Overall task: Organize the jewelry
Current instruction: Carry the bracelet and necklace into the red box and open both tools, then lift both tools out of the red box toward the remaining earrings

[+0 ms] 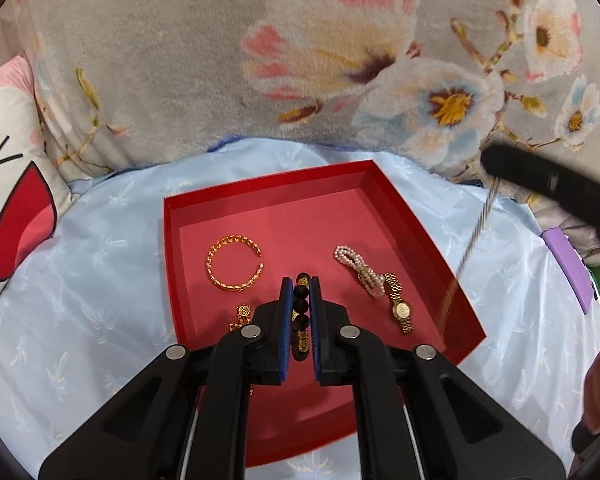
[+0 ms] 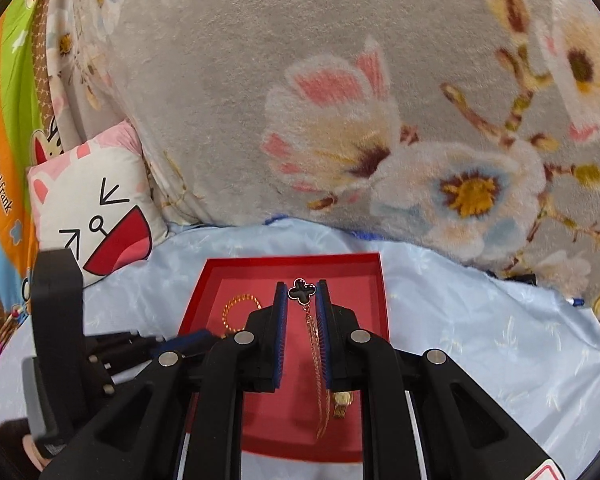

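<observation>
Left gripper clamps the dark bead bracelet above the red tray's near edge; right gripper pinches the clover necklace over it. Lower each gently into bare floor, chains untangled.

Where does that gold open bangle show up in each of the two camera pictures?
Left wrist view: the gold bangle lies whole on the floor of the red tray, left of the left gripper.
Right wrist view: the gold bangle is left of the right gripper, its lower part hidden behind that gripper's black finger.
Shared landmark: the red tray on the pale blue cloth.
</observation>
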Demonstrator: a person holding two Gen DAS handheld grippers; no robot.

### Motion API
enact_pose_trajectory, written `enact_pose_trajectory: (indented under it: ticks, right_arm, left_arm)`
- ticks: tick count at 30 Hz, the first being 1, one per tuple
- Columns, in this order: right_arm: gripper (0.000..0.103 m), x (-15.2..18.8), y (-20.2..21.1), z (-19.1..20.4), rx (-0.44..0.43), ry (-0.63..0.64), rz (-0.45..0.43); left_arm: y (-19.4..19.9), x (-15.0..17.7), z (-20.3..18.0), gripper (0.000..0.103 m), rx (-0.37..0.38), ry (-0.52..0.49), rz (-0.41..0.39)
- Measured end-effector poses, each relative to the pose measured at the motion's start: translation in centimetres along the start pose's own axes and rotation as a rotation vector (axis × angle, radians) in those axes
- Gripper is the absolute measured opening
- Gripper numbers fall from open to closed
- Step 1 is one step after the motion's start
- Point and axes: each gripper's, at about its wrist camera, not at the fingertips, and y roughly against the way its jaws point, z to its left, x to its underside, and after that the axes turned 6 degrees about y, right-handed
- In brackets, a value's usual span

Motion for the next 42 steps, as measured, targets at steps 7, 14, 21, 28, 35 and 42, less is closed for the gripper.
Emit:
enact_pose_trajectory:
  ticks: [7, 14, 21, 28, 35, 42]
  right_arm:
    - [0.013, 0.4, -2.9, 0.4, -0.016, -0.005, 0.048]
    - [0.014, 1.7, -9.0, 1.1, 0.000, 0.009, 0.151]
    - [0.014, 2.8, -13.2, 1.6, 0.018, 0.022, 0.222]
    - [0.019, 3.3, -10.4, 1.1, 0.019, 0.012, 0.159]
    - [0.030, 6.3, -4.0, 0.8, -0.006, 0.017, 0.109]
    - [0.032, 13.2, 2.4, 1.3, -0.017, 0.012, 0.124]
  left_arm:
    - [-2.4, 0.4, 0.7, 0.007, -0.015, 0.016, 0.041]
    - [-4.9, 0.7, 2.0, 0.009, -0.073, 0.038, 0.071]
    - [-6.4, 0.2, 3.6, 0.039, -0.117, 0.066, 0.065]
    - [-4.8, 0.1, 4.7, 0.048, -0.142, 0.072, 0.010]
    - [-0.4, 2.3, 5.9, 0.060, -0.145, 0.079, -0.032]
    - [5.1, 7.2, 5.5, 0.061, -0.110, 0.072, -0.056]
